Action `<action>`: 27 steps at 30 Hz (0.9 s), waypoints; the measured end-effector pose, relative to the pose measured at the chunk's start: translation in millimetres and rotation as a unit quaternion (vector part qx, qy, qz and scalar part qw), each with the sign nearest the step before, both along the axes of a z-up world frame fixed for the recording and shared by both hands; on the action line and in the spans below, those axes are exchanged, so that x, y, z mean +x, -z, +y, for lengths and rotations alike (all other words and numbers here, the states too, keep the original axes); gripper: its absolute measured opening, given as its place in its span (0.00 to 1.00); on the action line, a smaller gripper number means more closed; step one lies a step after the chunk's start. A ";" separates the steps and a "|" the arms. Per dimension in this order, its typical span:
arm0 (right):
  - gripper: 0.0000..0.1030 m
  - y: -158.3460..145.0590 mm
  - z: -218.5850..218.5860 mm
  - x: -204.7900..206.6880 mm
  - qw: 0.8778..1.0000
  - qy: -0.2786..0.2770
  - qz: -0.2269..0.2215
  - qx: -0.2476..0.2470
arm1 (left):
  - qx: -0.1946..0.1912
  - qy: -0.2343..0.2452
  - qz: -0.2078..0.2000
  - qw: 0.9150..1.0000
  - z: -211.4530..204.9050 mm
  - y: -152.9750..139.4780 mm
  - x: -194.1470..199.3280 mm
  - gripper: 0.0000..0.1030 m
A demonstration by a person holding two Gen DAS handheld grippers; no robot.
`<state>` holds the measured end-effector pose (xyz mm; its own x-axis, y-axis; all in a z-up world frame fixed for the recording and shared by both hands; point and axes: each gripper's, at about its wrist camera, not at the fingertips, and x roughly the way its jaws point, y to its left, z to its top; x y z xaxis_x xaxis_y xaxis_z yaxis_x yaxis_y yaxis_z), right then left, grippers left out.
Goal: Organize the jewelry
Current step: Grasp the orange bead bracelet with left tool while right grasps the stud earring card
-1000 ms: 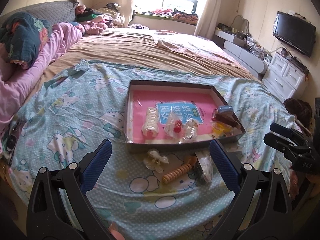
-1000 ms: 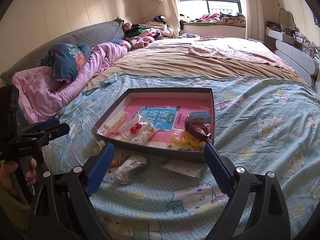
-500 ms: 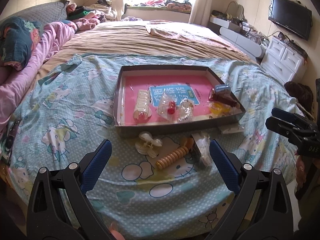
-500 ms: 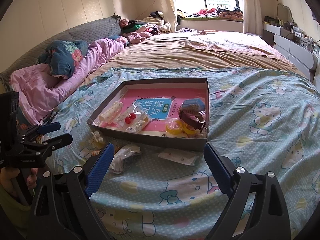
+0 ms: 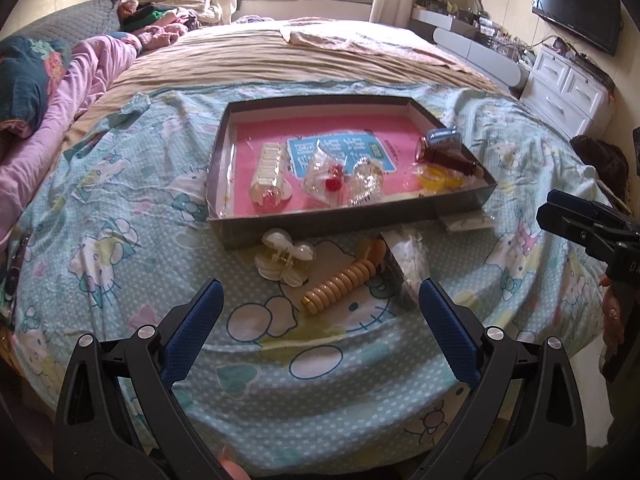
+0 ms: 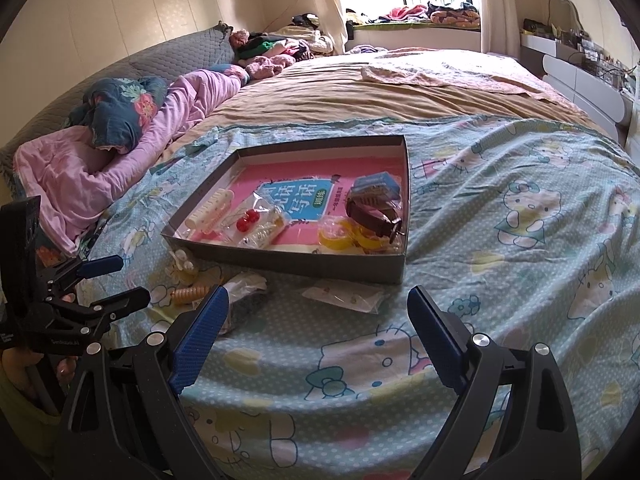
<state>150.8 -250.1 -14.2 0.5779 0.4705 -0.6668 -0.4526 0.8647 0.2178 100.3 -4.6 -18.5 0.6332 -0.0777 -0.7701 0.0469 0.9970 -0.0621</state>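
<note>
A shallow grey box with a pink floor lies on the bed and holds bagged jewelry, a cream bead bracelet and a brown clip. In front of it on the sheet lie a cream hair claw, a tan bead bracelet, a clear bag and a small earring packet. My left gripper is open and empty, just short of the bracelet. My right gripper is open and empty, near the packet.
The Hello Kitty sheet covers the near bed. Pink and blue bedding is heaped at the left. A white dresser and wall TV stand at the right. The bed edge runs just below both grippers.
Both grippers have tilted down and moved closer to the bed, so the box and loose items sit higher and larger in view. Both stay open and empty.
</note>
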 end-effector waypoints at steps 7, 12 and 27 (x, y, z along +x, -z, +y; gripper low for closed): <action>0.87 10.6 -1.8 3.2 1.000 0.003 0.012 -0.003 | 0.004 0.016 0.010 1.000 -6.5 9.4 0.7 0.84; 0.87 15.8 -2.8 6.6 1.000 0.005 0.018 -0.003 | 0.020 0.027 0.017 0.999 -10.8 18.3 4.0 0.67; 0.87 30.8 -6.3 18.3 0.999 0.015 0.036 0.000 | 0.036 0.058 0.044 0.997 -13.7 39.1 20.6 0.32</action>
